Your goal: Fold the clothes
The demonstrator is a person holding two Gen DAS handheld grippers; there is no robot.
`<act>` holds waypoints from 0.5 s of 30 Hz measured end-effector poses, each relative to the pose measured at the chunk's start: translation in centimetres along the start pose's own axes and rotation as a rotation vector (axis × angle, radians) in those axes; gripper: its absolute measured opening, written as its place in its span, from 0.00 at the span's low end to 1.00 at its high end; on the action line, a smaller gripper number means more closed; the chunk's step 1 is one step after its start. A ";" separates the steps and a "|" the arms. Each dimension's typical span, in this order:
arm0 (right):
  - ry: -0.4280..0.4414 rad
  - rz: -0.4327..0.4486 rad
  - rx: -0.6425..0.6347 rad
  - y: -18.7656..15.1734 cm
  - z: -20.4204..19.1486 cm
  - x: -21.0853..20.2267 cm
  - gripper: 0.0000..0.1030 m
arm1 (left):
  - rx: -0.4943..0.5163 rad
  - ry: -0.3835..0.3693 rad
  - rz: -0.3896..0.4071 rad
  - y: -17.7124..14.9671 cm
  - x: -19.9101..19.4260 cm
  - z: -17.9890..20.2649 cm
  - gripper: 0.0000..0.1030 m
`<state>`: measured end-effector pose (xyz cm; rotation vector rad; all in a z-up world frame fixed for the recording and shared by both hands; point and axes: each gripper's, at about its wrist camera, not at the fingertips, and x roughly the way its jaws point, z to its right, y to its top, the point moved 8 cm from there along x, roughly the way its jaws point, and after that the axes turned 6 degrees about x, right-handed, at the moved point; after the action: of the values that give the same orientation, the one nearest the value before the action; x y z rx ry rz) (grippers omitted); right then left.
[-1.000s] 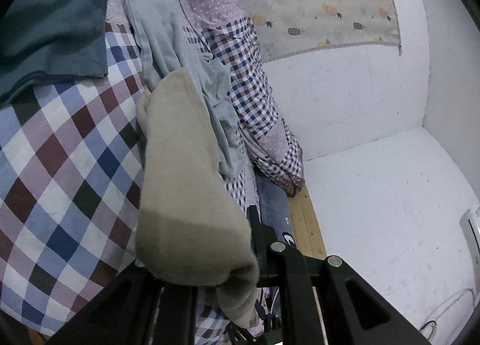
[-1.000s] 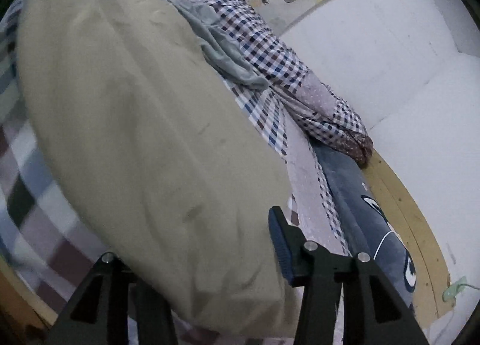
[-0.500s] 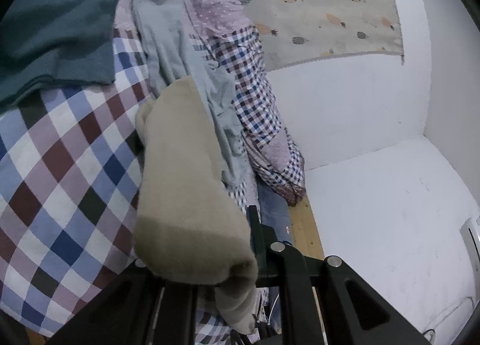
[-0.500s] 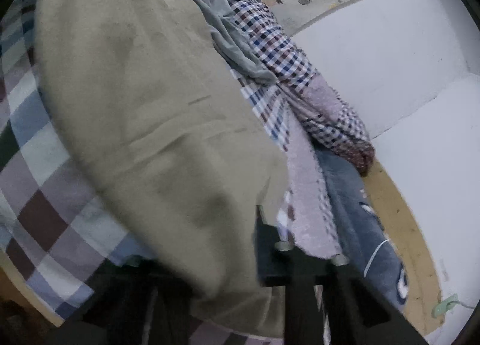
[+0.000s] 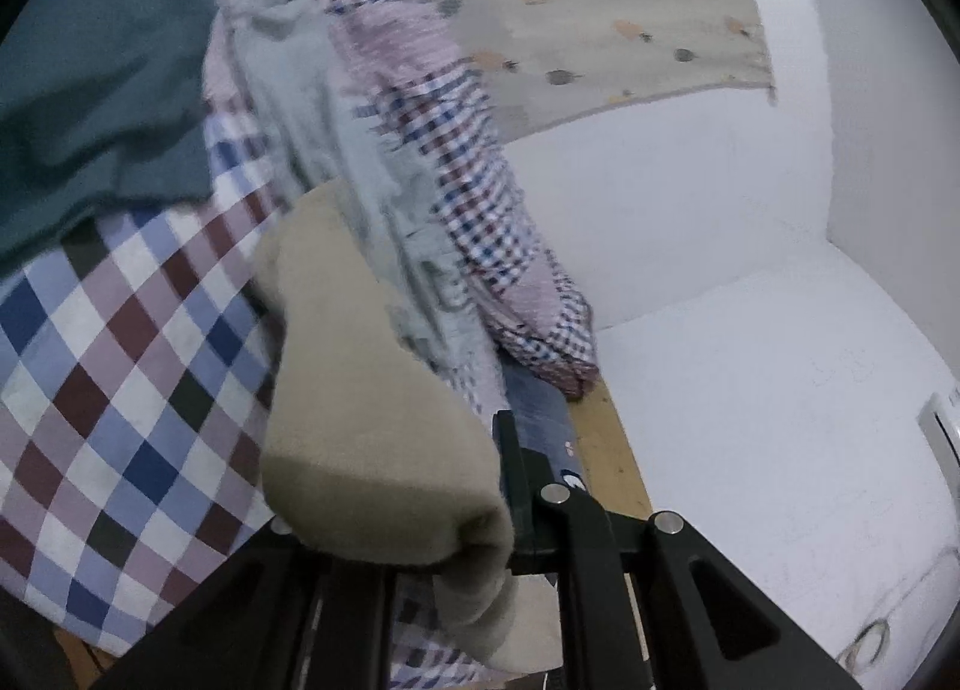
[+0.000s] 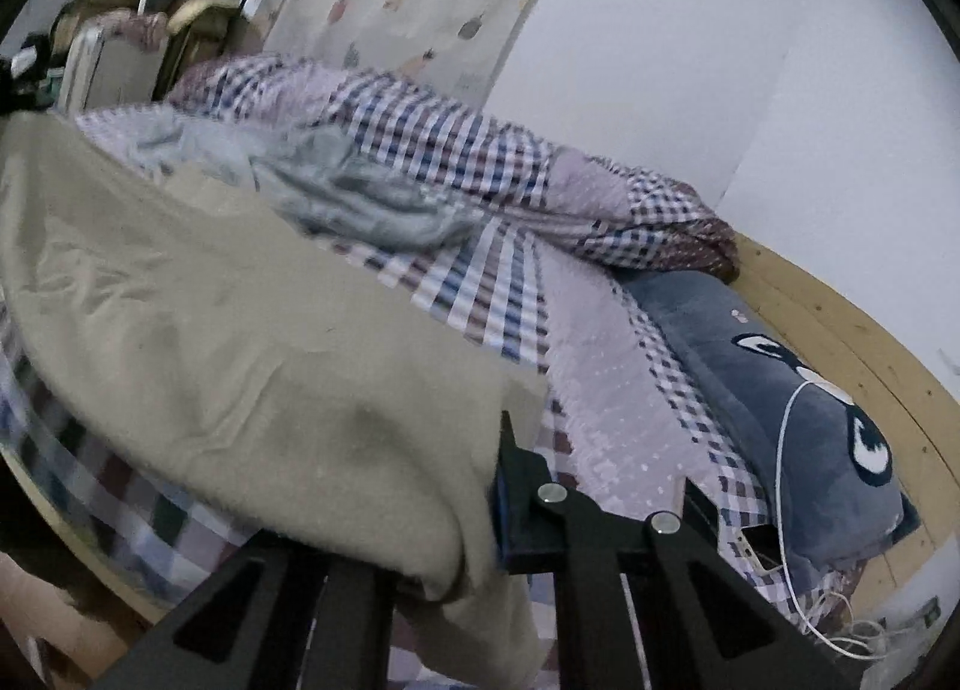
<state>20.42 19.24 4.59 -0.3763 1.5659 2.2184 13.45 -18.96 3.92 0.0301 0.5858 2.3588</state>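
Both pinching the beige garment [image 5: 360,408]: left gripper [image 5: 414,528] and right gripper [image 6: 420,516], apparently at opposite edges. Keep taut, lower evenly onto checked bedspread [image 5: 120,366] ahead.

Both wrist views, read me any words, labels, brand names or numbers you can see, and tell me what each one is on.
None: no readable text in either view.
The hanging cloth carries only fruit pictures.
The blue pillow carries only a cartoon face.
The beige garment, held by the left gripper and right gripper, shows no label.
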 end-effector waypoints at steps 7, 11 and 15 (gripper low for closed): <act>0.018 0.101 0.052 4.8 3.9 -7.5 0.09 | 0.066 -0.071 0.051 0.0 -6.1 7.2 0.09; 0.020 0.178 0.061 8.5 5.8 -12.4 0.09 | 0.088 -0.154 0.083 1.2 -9.0 12.3 0.09; 0.009 0.242 0.082 11.9 7.4 -15.6 0.09 | 0.128 -0.194 0.083 2.6 -10.4 16.1 0.09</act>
<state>28.77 20.10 23.85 -0.1807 1.7839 2.3209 22.61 -20.82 20.90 0.3435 0.6490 2.3592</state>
